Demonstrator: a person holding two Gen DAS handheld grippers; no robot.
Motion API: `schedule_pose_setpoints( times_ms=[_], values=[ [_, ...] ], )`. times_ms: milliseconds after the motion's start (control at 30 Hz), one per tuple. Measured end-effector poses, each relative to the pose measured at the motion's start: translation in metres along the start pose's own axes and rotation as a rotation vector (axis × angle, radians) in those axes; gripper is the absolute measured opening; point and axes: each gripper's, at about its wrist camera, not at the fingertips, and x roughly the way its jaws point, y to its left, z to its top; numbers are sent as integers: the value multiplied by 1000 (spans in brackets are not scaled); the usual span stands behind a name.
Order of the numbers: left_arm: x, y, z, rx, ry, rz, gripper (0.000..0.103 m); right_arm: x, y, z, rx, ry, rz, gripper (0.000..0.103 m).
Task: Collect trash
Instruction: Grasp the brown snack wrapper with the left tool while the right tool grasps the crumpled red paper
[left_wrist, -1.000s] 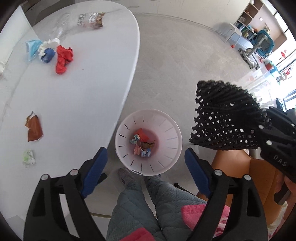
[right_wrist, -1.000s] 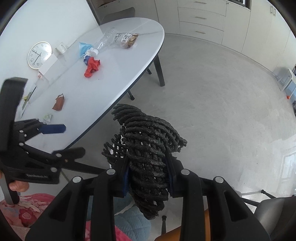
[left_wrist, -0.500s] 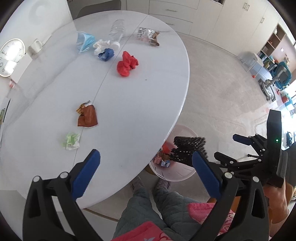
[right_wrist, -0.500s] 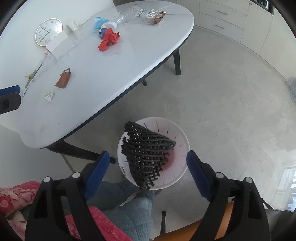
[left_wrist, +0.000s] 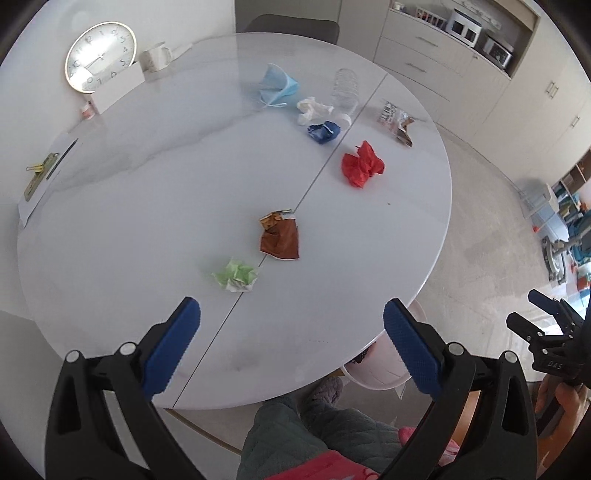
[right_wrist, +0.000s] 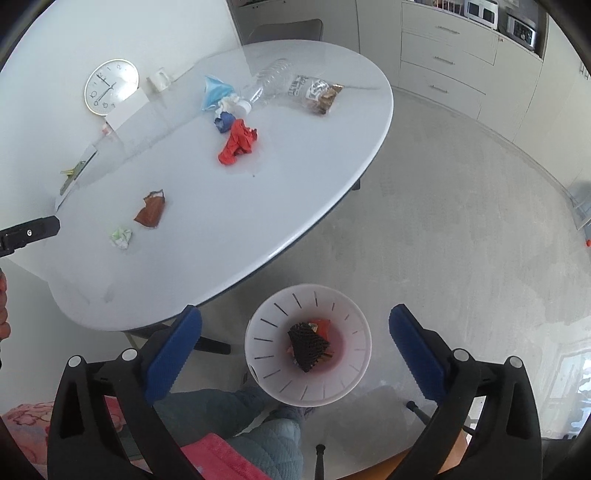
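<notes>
My left gripper (left_wrist: 291, 334) is open and empty above the near edge of the white table (left_wrist: 147, 206). Ahead of it lie a green paper wad (left_wrist: 237, 275), a brown wrapper (left_wrist: 279, 240), a red wad (left_wrist: 362, 164), a blue wad (left_wrist: 324, 132), a white tissue (left_wrist: 313, 109), a face mask (left_wrist: 277, 85), a clear bottle (left_wrist: 346, 92) and a snack bag (left_wrist: 397, 123). My right gripper (right_wrist: 295, 341) is open and empty above the white bin (right_wrist: 258, 354) on the floor. The black mesh net (right_wrist: 307, 346) lies in the bin on other trash.
A clock (left_wrist: 99, 55), a mug (left_wrist: 157, 59) and a paper with clips (left_wrist: 40, 177) sit at the table's far left. The bin (left_wrist: 380, 363) peeks out under the table's near right edge. Cabinets (right_wrist: 461, 62) line the far wall. My legs (right_wrist: 258, 424) are below.
The right gripper opened and the black mesh net dropped into the bin. The left gripper swung from over the bin up to over the table.
</notes>
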Motion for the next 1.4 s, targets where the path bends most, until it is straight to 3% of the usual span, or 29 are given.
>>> schedule_pose_setpoints(
  times_ms=[167, 300, 600, 867, 1000, 1167, 1300, 1367, 1400],
  values=[
    [0, 10, -5, -50, -18, 10, 95, 3, 8, 22, -47, -10, 23, 101],
    [12, 0, -3, -6, -42, 21, 95, 13, 17, 39, -76, -14, 43, 101],
    [80, -16, 30, 79, -6, 24, 95, 57, 41, 86, -76, -9, 28, 101],
    [152, -5, 57, 124, 116, 15, 82, 115, 57, 130, -72, 23, -56, 101],
    [173, -3, 65, 156, 156, 1, 78, 146, 59, 150, -21, 36, -54, 101],
    [193, -1, 69, 179, 221, -22, 61, 181, 69, 172, -1, 61, -60, 101],
    [194, 2, 72, 195, 223, -41, 51, 201, 79, 182, -10, 76, -72, 100],
    [194, 5, 75, 189, 229, -57, 45, 212, 84, 185, -20, 109, -91, 90],
    [194, 7, 75, 184, 233, -64, 45, 216, 84, 186, -15, 125, -89, 78]
  ],
)
